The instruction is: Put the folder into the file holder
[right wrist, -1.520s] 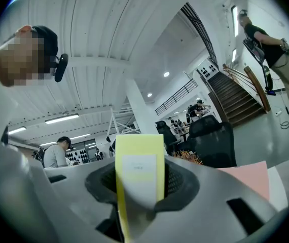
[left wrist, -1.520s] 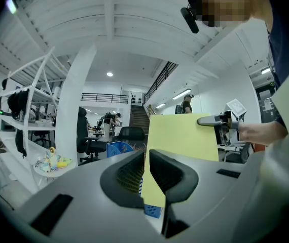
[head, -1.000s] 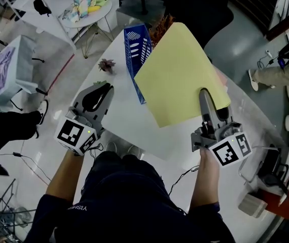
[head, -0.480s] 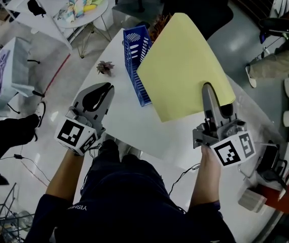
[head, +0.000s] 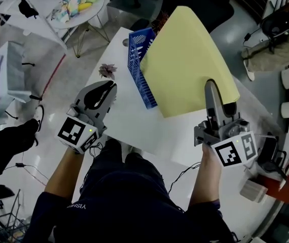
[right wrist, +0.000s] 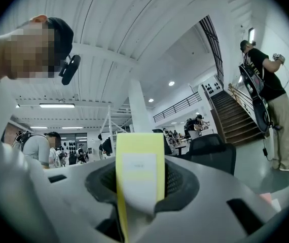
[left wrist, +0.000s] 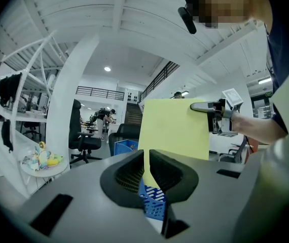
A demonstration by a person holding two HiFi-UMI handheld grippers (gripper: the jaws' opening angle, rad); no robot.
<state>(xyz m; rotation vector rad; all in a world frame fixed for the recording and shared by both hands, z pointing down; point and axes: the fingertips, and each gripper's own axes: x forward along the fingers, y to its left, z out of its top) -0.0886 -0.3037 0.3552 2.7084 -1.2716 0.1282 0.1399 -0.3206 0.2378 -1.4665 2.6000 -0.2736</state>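
The right tongs [head: 211, 87] are clamped on the yellow folder [head: 185, 59]. In the right gripper view [right wrist: 139, 186] the folder's edge [right wrist: 137, 156], with a pale label on it, stands upright between the two pads and fills the gap. The folder is held up off the white table [head: 129, 120], tilted, with the grip at its near lower corner and its broad face turned toward the head camera.

The blue file holder [head: 142, 70] stands on the table just left of the folder. It is a long, narrow slotted basket that runs away from the person. In the head view the folder's left edge lies over the holder's right side, but whether any corner is already inside it I cannot tell.

The left tongs [head: 109, 87] hang over the table's near left part, well apart from the folder and near the holder's closer end. Their pads are drawn together with only a thin slit between them and nothing gripped. In the left gripper view [left wrist: 146, 161] that slit shows the distant folder [left wrist: 175, 128] and a patch of the blue holder [left wrist: 153, 204].

A small potted plant [head: 107, 71] sits on the table just left of the holder's far end — apart from it.
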